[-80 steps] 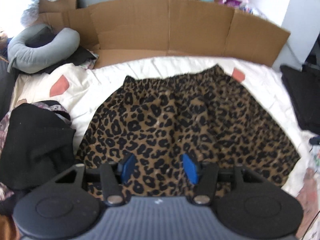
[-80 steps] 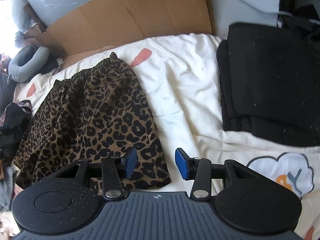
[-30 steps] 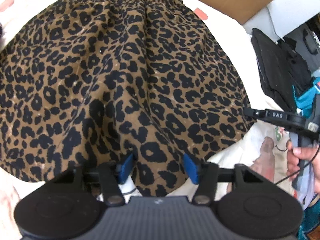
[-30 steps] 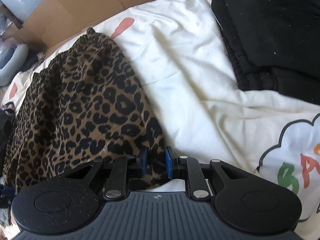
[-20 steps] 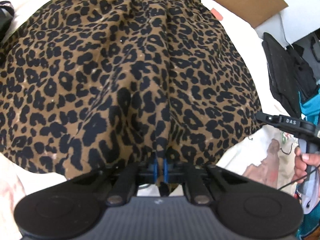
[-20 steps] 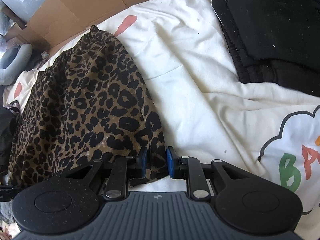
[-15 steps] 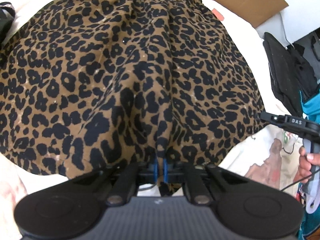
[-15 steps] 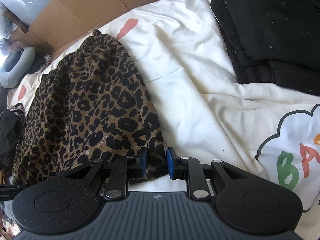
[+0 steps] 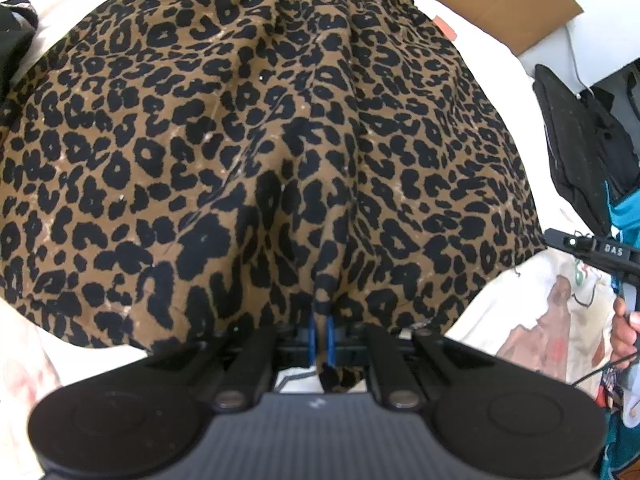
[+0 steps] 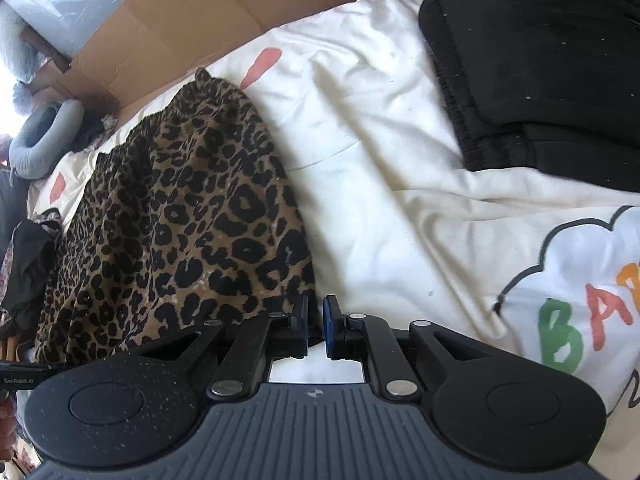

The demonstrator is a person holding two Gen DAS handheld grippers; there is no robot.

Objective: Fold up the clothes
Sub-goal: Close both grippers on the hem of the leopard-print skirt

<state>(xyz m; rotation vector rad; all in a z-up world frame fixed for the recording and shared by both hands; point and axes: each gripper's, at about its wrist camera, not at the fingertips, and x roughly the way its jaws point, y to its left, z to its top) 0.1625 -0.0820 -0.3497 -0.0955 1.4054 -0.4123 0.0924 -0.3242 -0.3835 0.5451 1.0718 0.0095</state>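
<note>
A leopard-print skirt (image 9: 280, 140) lies spread flat on a white bedsheet (image 10: 400, 140), waistband at the far side. My left gripper (image 9: 319, 322) is shut on the middle of the near hem, and a fold of fabric bunches up between its blue pads. In the right wrist view the skirt (image 10: 180, 220) lies to the left. My right gripper (image 10: 316, 318) sits at its near right corner. Its jaws are closing, with the corner's edge pinched in the narrow gap between the pads. A hand holding that gripper's body (image 9: 592, 248) shows at the right of the left wrist view.
Folded black clothes (image 10: 540, 60) lie on the sheet at the far right. Flattened cardboard (image 10: 220, 20) lines the far edge. A grey neck pillow (image 10: 44, 136) and a dark heap (image 10: 28, 264) sit to the left. A cloud print (image 10: 580, 280) marks the sheet's near right.
The left gripper's pads closed on the skirt's hem and have stayed shut there. The right gripper's pads have drawn closer together onto the skirt's corner.
</note>
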